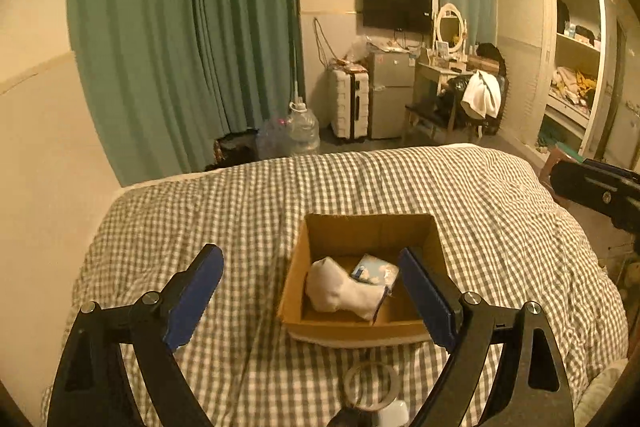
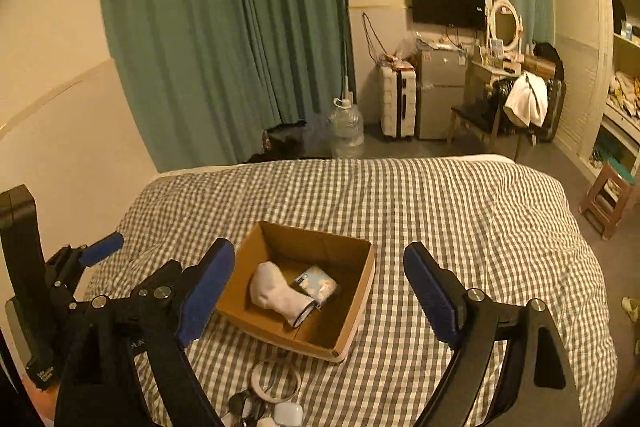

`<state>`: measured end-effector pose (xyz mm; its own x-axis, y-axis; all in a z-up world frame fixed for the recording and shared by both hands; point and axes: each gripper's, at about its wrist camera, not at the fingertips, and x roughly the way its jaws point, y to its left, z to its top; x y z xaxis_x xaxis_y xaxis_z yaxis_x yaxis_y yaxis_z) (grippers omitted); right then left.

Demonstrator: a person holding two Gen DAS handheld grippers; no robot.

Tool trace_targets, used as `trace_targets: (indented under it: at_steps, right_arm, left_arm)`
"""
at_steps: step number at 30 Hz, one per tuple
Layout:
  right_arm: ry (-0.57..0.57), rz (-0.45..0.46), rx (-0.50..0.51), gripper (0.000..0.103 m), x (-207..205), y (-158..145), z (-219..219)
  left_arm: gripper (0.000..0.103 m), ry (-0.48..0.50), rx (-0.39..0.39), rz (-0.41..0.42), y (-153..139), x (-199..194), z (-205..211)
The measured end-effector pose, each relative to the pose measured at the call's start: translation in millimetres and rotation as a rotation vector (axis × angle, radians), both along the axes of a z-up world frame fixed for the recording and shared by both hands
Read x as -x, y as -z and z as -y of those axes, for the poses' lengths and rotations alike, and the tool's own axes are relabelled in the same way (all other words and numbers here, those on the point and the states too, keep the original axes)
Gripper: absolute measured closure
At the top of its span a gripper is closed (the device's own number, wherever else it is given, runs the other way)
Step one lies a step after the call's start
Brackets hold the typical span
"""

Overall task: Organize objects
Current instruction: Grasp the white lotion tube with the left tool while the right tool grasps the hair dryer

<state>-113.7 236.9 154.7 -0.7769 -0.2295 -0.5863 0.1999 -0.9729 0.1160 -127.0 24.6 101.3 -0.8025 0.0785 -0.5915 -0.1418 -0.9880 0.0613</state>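
Note:
An open cardboard box (image 1: 360,331) sits on the checked bed cover (image 1: 240,211). Inside it lie a white sock (image 1: 340,289) and a small pale-blue tissue pack (image 1: 374,269). My left gripper (image 1: 314,293) hovers above the box's near side, open, with nothing between its blue pads. In the right wrist view the same box (image 2: 352,311) holds the sock (image 2: 276,293) and tissue pack (image 2: 316,283). My right gripper (image 2: 320,291) hangs over it, open and empty. Nearer than the box lie a clear tape ring (image 2: 276,381), a white earbud case (image 2: 288,415) and a dark object (image 2: 242,407).
The left tool's blue finger (image 2: 102,247) shows at the left edge. A beige wall (image 1: 48,147) runs along the bed's left side. Beyond the bed stand green curtains (image 1: 180,47), a water jug (image 1: 302,129), a suitcase (image 1: 350,103), a small fridge (image 1: 390,95) and a wooden stool (image 2: 608,203).

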Motion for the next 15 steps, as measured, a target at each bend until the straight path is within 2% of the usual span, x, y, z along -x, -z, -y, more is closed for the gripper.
trace_targets:
  at_steps: [3,6,11,15]
  right_arm:
    - [-0.024,-0.004,-0.019,0.016,-22,8,8]
    - [-0.054,0.006,-0.048,0.016,-42,37,20]
    - [-0.075,0.060,-0.175,0.016,-63,119,38]
    - [-0.129,0.157,-0.155,0.016,-70,183,41]
  left_arm:
    - [0.010,-0.025,-0.001,-0.002,10,-23,13]
    - [0.010,-0.062,0.010,0.002,33,-42,25]
    - [0.010,-0.149,-0.002,0.042,102,-62,46]
    - [0.010,-0.186,0.037,0.085,159,-75,50]
